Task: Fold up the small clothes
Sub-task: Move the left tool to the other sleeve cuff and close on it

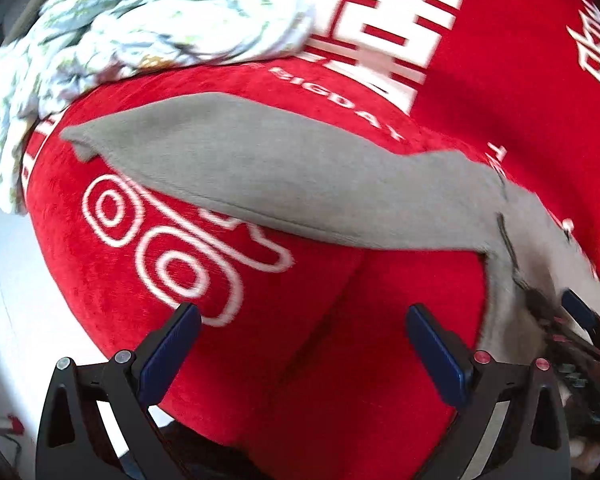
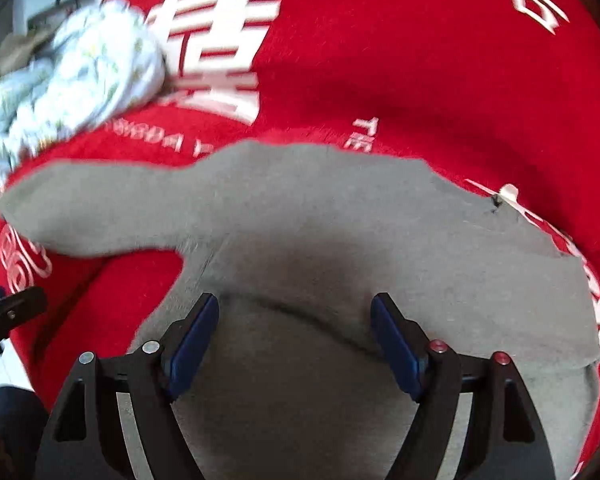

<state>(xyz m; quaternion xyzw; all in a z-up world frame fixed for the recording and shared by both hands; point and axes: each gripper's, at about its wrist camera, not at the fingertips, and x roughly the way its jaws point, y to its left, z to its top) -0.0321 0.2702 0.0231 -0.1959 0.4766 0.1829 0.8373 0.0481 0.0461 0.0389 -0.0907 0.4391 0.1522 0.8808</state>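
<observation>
A small grey garment [image 1: 268,176] lies on a red cloth [image 1: 500,80] with white characters. One long part of it stretches to the left. In the right wrist view the grey garment [image 2: 340,232] fills the middle. My left gripper [image 1: 302,320] is open and empty, above bare red cloth, near the garment's lower edge. My right gripper [image 2: 296,312] is open, its fingers [image 2: 198,336] spread over the garment's body near a fold line. The right gripper also shows in the left wrist view [image 1: 580,320], blurred, at the garment's right end.
A crumpled white floral-print garment [image 1: 120,40] lies at the far left of the red cloth; it also shows in the right wrist view [image 2: 72,80]. A pale floor [image 1: 8,280] lies beyond the cloth's left edge. The left gripper's tip [image 2: 12,312] shows at the left edge.
</observation>
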